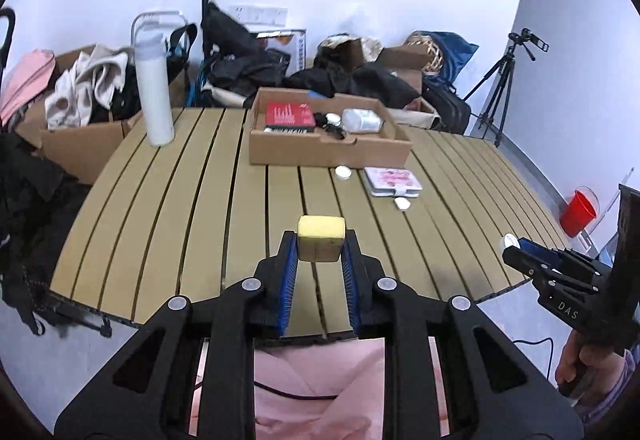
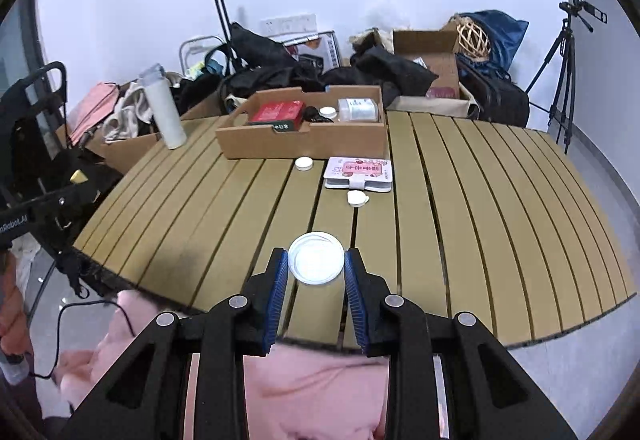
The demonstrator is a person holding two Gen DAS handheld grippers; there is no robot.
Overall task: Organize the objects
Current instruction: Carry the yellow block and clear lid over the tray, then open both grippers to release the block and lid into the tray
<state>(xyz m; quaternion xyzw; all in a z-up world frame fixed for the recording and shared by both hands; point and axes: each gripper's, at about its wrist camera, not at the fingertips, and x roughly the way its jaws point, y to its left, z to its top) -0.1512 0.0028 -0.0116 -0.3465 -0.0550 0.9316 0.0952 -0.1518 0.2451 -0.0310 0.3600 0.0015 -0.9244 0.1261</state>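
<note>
My left gripper [image 1: 321, 246] is shut on a yellow sponge block [image 1: 321, 238] and holds it above the near part of the slatted table [image 1: 192, 199]. My right gripper [image 2: 316, 260] is shut on a round white lid [image 2: 316, 258] above the table's near edge; it also shows at the right of the left wrist view [image 1: 516, 246]. A cardboard tray [image 2: 304, 137] at the far side holds a red box [image 2: 278, 111], a small white lid and a clear jar [image 2: 357, 109]. In front of it lie a pink-patterned wallet [image 2: 358, 171] and two small white lids [image 2: 303, 163] [image 2: 357, 197].
A tall white bottle [image 1: 154, 95] stands at the table's far left. Boxes of clothes, black bags and a trolley handle crowd the floor behind the table. A tripod [image 1: 500, 87] stands at the right and a red cup [image 1: 577, 215] sits beyond the right edge.
</note>
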